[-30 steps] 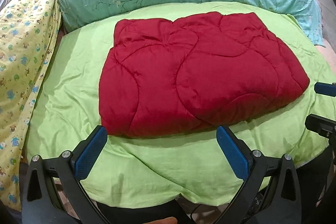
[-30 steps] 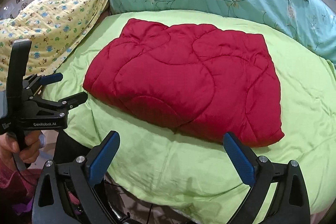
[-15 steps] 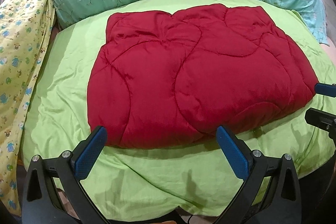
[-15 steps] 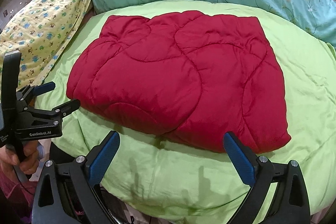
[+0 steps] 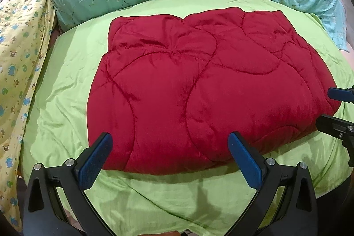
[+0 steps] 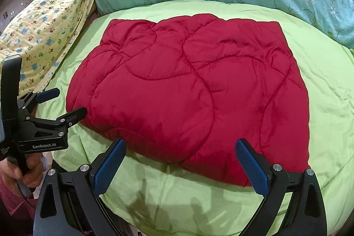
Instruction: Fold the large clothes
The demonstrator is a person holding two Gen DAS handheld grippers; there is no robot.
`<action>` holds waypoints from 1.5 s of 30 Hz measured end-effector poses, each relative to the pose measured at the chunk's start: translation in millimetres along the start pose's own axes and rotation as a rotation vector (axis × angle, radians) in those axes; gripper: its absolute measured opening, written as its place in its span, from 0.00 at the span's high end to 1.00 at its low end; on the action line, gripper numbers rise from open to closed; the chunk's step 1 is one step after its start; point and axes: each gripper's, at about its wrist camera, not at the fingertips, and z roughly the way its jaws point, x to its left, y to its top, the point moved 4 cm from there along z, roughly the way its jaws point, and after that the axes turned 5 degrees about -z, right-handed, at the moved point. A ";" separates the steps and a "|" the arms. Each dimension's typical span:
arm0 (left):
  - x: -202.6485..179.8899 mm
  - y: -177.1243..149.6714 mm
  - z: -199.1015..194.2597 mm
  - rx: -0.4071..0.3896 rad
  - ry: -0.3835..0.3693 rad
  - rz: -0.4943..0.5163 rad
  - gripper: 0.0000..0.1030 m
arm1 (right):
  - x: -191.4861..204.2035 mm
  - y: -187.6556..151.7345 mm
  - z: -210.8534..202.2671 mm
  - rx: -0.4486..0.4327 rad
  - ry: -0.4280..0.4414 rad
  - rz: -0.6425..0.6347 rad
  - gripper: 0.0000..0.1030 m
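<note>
Both grippers wide open over a folded red quilt, ready for the next fold.

The red quilt [image 5: 199, 90] lies mid-frame on the green bedspread [image 5: 154, 202]; the left gripper [image 5: 170, 158] and right gripper [image 6: 180, 162] hang at its near edge, fingers spread and empty. A clean fold likely means pinching both near corners through every layer, then lifting evenly. Only the right wrist view shows the hand [image 6: 24, 169] holding the left gripper; the left wrist view shows merely the other's fingertips at right edge.
</note>
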 end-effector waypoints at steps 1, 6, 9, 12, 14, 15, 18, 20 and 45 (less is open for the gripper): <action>0.4 0.0 0.2 0.001 -0.001 0.000 0.00 | -0.3 1.4 1.1 0.001 0.000 -0.001 0.03; -0.8 6.6 8.0 0.010 -0.004 0.000 0.00 | -1.4 6.6 5.2 0.004 0.003 -0.002 0.03; -2.2 7.3 9.9 0.014 -0.007 -0.003 0.00 | -1.7 8.1 6.7 0.005 0.002 -0.003 0.03; -3.2 8.8 11.0 0.012 -0.005 -0.002 0.00 | -1.9 9.0 7.2 0.005 0.002 -0.003 0.03; -2.9 9.2 11.3 0.010 -0.005 -0.003 0.00 | -2.3 9.7 7.9 0.005 0.002 -0.002 0.03; -2.7 9.3 11.3 0.009 -0.004 -0.003 0.00 | -2.4 9.6 7.7 0.006 0.003 -0.003 0.03; -1.7 10.1 12.0 0.008 -0.004 -0.002 0.00 | -3.3 11.3 8.2 0.005 0.004 -0.004 0.03; -1.5 10.4 12.1 0.007 -0.002 -0.001 0.00 | -4.4 12.3 8.6 0.003 0.005 -0.007 0.03; 0.6 17.7 10.2 -0.012 0.002 -0.003 0.00 | -4.8 18.7 1.3 -0.018 -0.011 -0.005 0.03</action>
